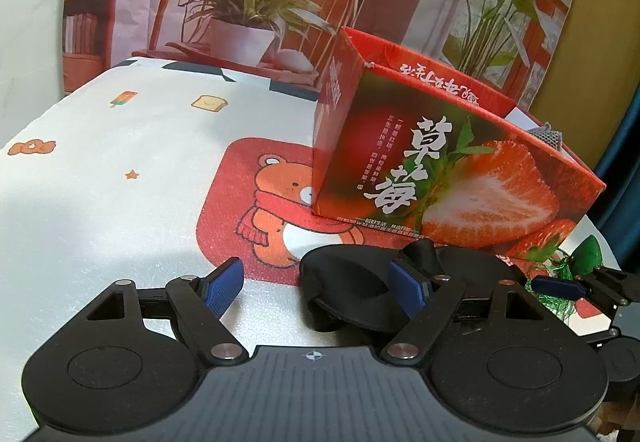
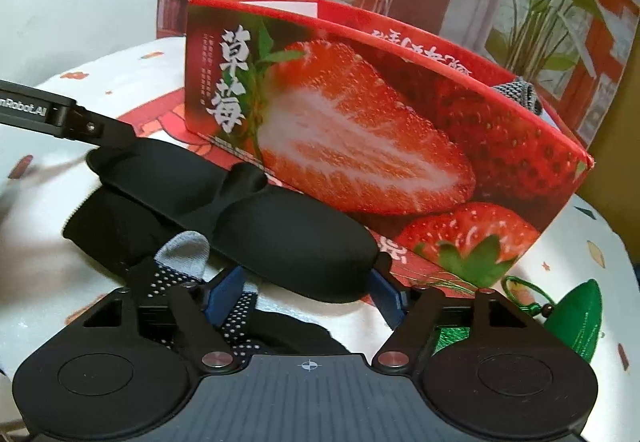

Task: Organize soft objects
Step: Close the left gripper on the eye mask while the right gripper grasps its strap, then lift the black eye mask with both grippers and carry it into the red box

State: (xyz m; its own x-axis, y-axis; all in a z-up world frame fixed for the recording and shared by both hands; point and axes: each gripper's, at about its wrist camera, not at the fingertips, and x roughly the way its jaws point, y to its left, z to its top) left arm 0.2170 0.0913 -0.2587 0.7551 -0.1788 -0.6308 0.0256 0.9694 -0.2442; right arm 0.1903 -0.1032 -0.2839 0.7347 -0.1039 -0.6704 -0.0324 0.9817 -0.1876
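One table (image 1: 100, 170) under a white printed cloth, with one red bear-print mat (image 1: 248, 182) on it.

Left gripper (image 1: 320, 288): jaws stand wide apart; its blue pads (image 1: 222, 292) press on nothing. Its left finger is over bare cloth; its right finger lies against the near left end of one black moulded foam eye mask (image 2: 256, 218). Whether that finger touches the mask cannot be told.

The eye mask lies flat on the table, just in front of the box's near wall. Under its left end, in the right wrist view, lies one black fabric item with white dots and a grey tip (image 2: 188, 262); its shape is mostly hidden by the mask and the gripper body.

Right gripper (image 2: 310, 294): jaws apart, the mask's right end between the fingers; the right pad is half hidden behind the mask, so contact cannot be confirmed. No grip visible.

One open red cardboard box printed with strawberries (image 1: 460, 178) stands at the far right. One grey knitted item (image 2: 516, 94) shows above its right rim; the rest of the interior is hidden.

One green fabric leaf-shaped charm with cord (image 2: 580, 318) lies near right, partly covered by the right gripper.
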